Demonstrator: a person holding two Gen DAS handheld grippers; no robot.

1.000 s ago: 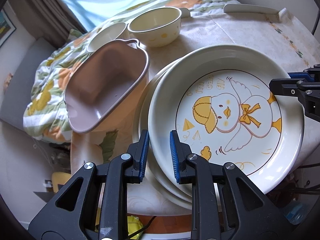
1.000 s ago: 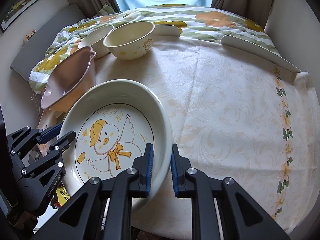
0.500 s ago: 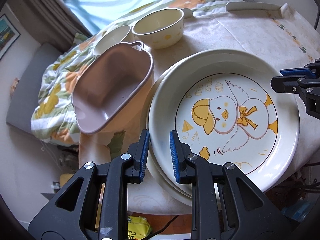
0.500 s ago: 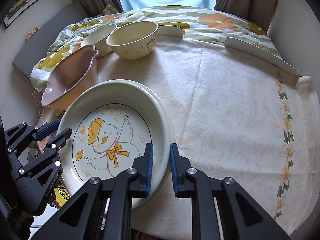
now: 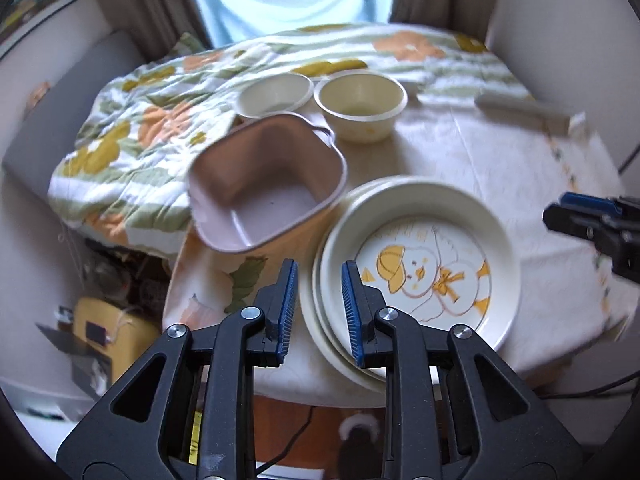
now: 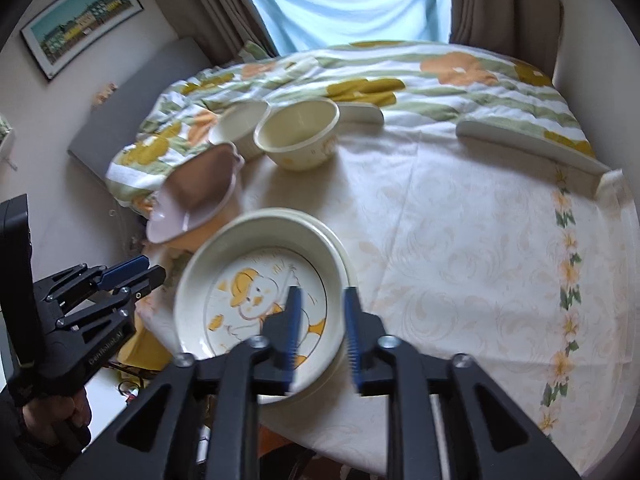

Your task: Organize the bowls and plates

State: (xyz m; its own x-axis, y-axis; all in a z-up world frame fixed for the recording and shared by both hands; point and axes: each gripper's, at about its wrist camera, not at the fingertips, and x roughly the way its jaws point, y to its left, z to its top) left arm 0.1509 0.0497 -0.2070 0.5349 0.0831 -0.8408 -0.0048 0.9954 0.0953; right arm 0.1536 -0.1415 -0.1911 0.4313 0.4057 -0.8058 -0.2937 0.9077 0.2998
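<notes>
Faint lettering above the duck on the plate, too blurred to read. Raised lettering on the left claw body, seen in the right wrist view, not legible either. Yellow packet under the counter shows dark print, unreadable.

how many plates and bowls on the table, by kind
Stacked plates: at least 2, the duck one on top; the lower rims are hard to separate
Round cream bowls: 2
Square pink bowl: 1
Total: at least 5
</notes>
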